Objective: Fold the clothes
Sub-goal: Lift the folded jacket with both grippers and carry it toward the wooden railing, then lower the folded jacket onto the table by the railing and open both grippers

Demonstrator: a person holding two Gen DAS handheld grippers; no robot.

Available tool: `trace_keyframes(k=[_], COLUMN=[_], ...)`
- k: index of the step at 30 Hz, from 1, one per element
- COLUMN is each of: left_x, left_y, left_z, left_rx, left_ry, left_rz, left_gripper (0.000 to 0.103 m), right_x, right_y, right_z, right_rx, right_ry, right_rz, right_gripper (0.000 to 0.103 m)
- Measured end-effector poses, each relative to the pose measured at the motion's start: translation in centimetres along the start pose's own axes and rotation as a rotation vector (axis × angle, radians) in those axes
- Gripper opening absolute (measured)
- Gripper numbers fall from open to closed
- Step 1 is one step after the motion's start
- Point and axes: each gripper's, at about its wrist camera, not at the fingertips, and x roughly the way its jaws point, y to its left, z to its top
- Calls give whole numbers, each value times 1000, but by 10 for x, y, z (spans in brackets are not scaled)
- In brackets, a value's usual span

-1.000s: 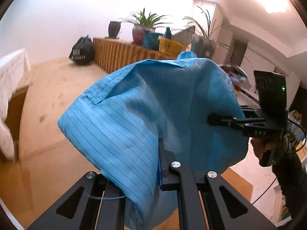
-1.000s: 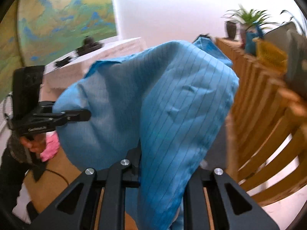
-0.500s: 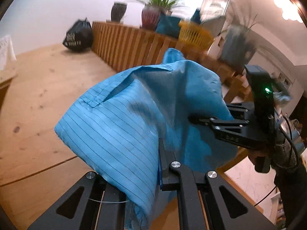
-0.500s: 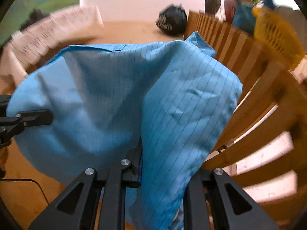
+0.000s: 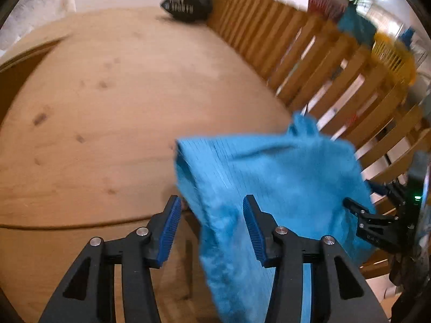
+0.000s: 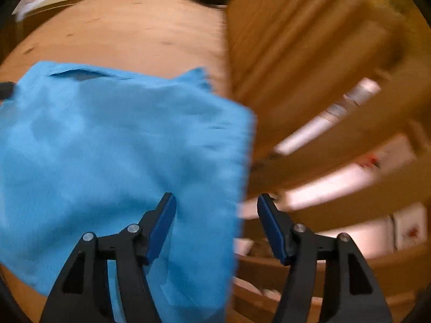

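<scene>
Both my left gripper [image 5: 210, 228] and right gripper [image 6: 215, 226] have their fingers spread apart, gripping nothing. The blue garment [image 5: 269, 188] hangs between them above the wooden table [image 5: 107, 94], near its edge. I judge it needs spreading flat before any fold.

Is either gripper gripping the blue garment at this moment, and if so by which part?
Neither. The left gripper and right gripper are both open; the blue garment passes loosely between their fingers, unclamped.
</scene>
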Motion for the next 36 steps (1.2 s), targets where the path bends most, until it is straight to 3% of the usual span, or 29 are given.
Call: trace_keyframes(k=[3,5,6,8,11,14,16,17,18,19,20,21,22,25,28,32,36], left_x=[-35,-48,-48,-39,-6,29,53,56,54,47,39,31,17,-20,-31,-8,-17], left_y=[-8,-23,-33,-53,-75,-64,-52,-47,-44,-42,-40,-38,-41,-72,-104,-106,-90], left_z=[-5,-17,-22,-28,-31,-43,-52,-55,-55,-53,-51,-49,-49,-72,-108,-131,-123], left_rx=[75,143,172,228,301,322,333,323,311,286,260,233,222,307,456,521,470], left_ry=[-62,-73,-74,-64,-31,25,52,28,15,10,6,2,-10,-46,-1,76,60], left_rz=[28,5,-2,-13,13,100,144,137,134,132,131,130,101,18,-30,10,48], left_gripper=[45,45,45,45,45,45,52,55,60,57,53,38,35,36,41,41,41], right_x=[-37,-52,-49,-40,-5,43,54,58,55,51,46,38,21,-12,-11,1,-5], right_y=[3,10,15,26,40,40,34,31,30,28,27,25,20,14,15,20,23], right_z=[0,7,11,20,22,6,-2,-6,-6,-6,-6,-7,-12,-34,-58,-80,-89], right_rx=[-32,-51,-50,-45,-53,-40,-2,16,10,0,-10,-12,-4,-15,-69,-122,-166], right_ry=[-136,-225,-227,-219,-151,-43,-49,-54,-53,-51,-48,-56,-86,-125,-71,0,8], right_rz=[-58,-21,11,78,42,20,58,76,70,60,50,48,65,59,7,-8,-65], right_gripper=[62,62,62,62,62,62,66,68,69,69,69,69,69,70,70,70,70])
